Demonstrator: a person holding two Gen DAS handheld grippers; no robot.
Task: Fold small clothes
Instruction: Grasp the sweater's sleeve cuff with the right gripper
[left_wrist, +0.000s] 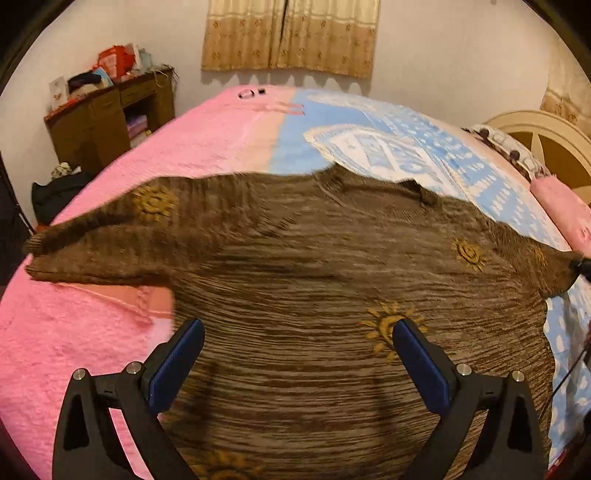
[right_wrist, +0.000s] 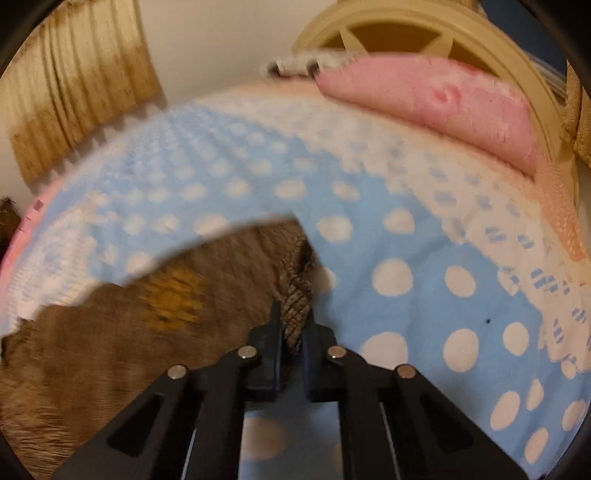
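A small brown knitted sweater with yellow sun motifs lies spread flat on the bed, neck away from me, one sleeve stretched out to the left. My left gripper hovers open over the sweater's lower body with nothing between its blue pads. In the right wrist view my right gripper is shut on the ribbed cuff of the sweater's right sleeve, over the blue dotted blanket. That same gripper's tip shows at the far right edge of the left wrist view, at the sleeve end.
The bed is covered by a pink blanket on the left and a blue-and-white one on the right. A pink pillow and cream headboard lie to the right. A wooden cabinet stands beyond the bed's left side.
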